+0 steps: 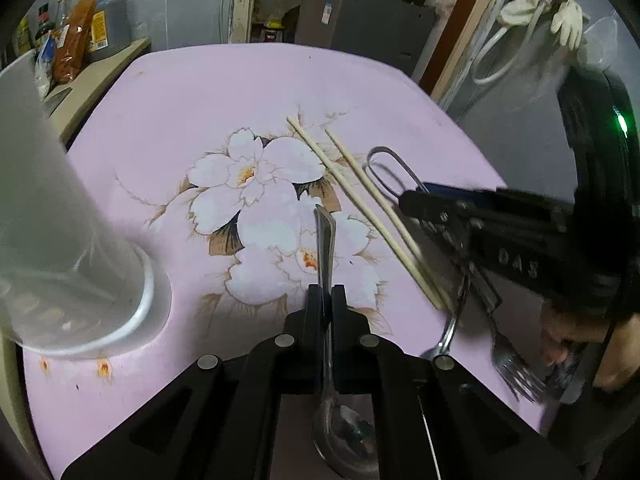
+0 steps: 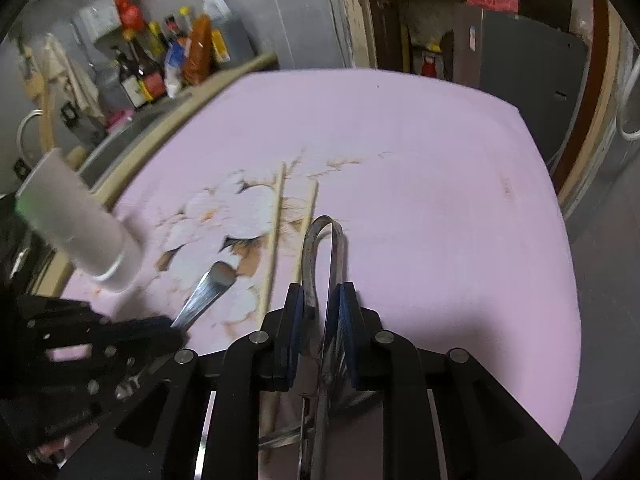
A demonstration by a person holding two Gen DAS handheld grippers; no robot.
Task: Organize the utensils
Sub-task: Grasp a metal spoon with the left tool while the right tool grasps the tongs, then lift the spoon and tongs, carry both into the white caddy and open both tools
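The left tongs (image 1: 326, 294) are pressed together on the handle of a steel spoon (image 1: 326, 248). The handle sticks out ahead of the fingers over the flower print (image 1: 256, 176) on the pink tabletop (image 1: 192, 92), and the bowl hangs back beneath the tongs.

The right tongs (image 2: 320, 300) have their blue-padded jaws close on either side of a looped metal handle (image 2: 324, 240), whose round end lies just past the fingertips. The pads stand right at the loop's two sides, but I cannot tell whether they truly press it.

Using the flower print as the mark: two wooden chopsticks (image 1: 360, 200) lie side by side along its right edge, slanting across the tabletop. The looped handle sits just beyond them, further from the flowers. A fork (image 1: 508, 352) and another spoon (image 1: 448, 332) lie near the chopsticks' near ends, by the tabletop edge, partly under the right tool.

On the other side of the flowers, a translucent white cup (image 1: 60, 248) shows tilted, its rim towards the print.

Bottles (image 2: 160, 60) crowd a ledge beyond the tabletop's far left corner.
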